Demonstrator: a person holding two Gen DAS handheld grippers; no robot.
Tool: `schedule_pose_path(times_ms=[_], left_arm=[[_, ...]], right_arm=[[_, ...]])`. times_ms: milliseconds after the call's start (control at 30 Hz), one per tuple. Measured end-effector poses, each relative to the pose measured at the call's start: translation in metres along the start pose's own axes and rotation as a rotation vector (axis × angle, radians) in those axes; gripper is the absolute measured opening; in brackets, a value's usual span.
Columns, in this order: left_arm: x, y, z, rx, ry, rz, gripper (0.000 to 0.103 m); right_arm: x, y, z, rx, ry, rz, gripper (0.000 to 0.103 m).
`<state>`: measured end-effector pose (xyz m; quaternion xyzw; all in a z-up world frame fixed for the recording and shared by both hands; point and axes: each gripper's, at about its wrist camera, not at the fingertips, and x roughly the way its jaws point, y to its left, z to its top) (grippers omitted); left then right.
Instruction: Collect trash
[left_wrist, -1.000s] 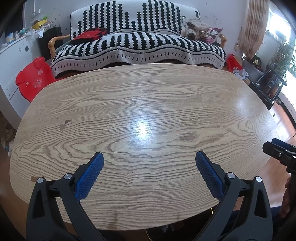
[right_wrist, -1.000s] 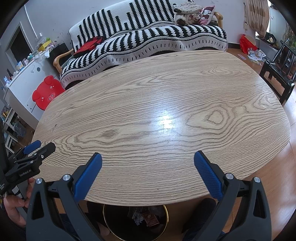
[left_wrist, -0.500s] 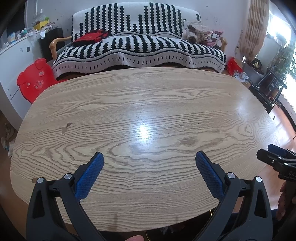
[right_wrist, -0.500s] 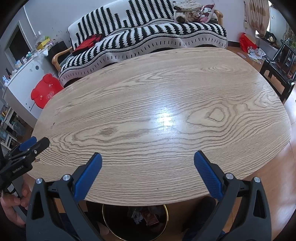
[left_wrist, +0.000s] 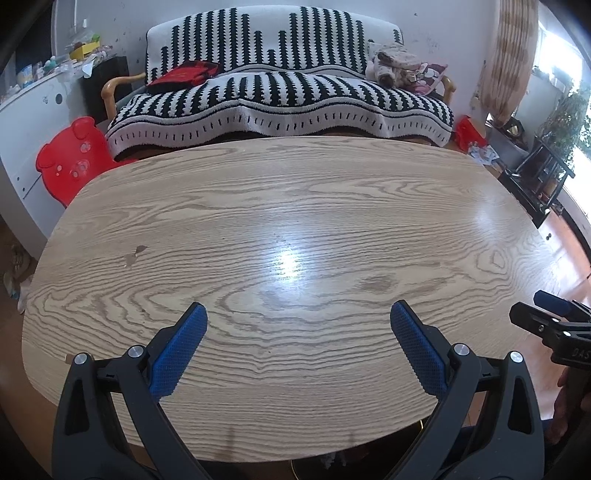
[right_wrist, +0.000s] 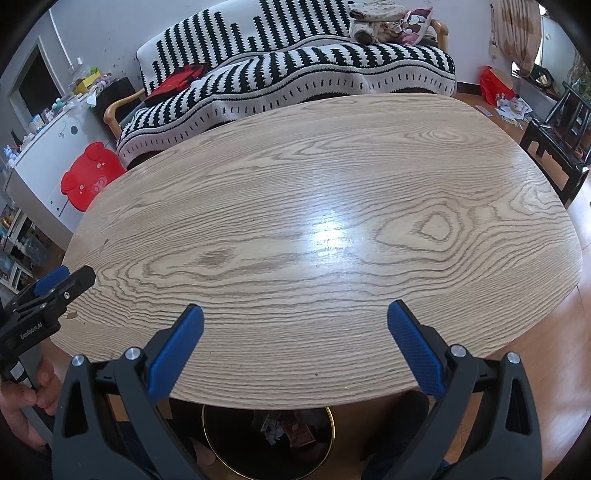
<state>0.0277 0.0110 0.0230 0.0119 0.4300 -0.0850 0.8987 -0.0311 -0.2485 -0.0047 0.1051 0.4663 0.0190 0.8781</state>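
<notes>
Both grippers, left (left_wrist: 298, 334) and right (right_wrist: 295, 332), are held open and empty over the table (right_wrist: 332, 177); trash is seen in the bin (right_wrist: 325, 424) below, likely finished.

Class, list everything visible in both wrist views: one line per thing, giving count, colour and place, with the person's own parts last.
Oval wooden table: one, light oak, centre.
Round gold-rimmed bin: one, black, under the table's near edge, trash inside.
Striped sofa: one, black-and-white, behind the table.
Red pig-shaped stool: one, far left.
Red bag: one, floor, far right.
Dark chair: one, black, right.
Left claw: one, black with blue pads, open.
Right claw: one, same colours, open.
</notes>
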Motion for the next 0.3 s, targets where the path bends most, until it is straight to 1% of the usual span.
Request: schedule_pose_path(times_ms=[300], left_arm=[[-0.0031,-0.0022,-0.0034,0.007,-0.001,-0.008,0.096]], right_arm=[[-0.0020,0.0001,-0.0019,0.001,-0.011,-0.006,0.096]])
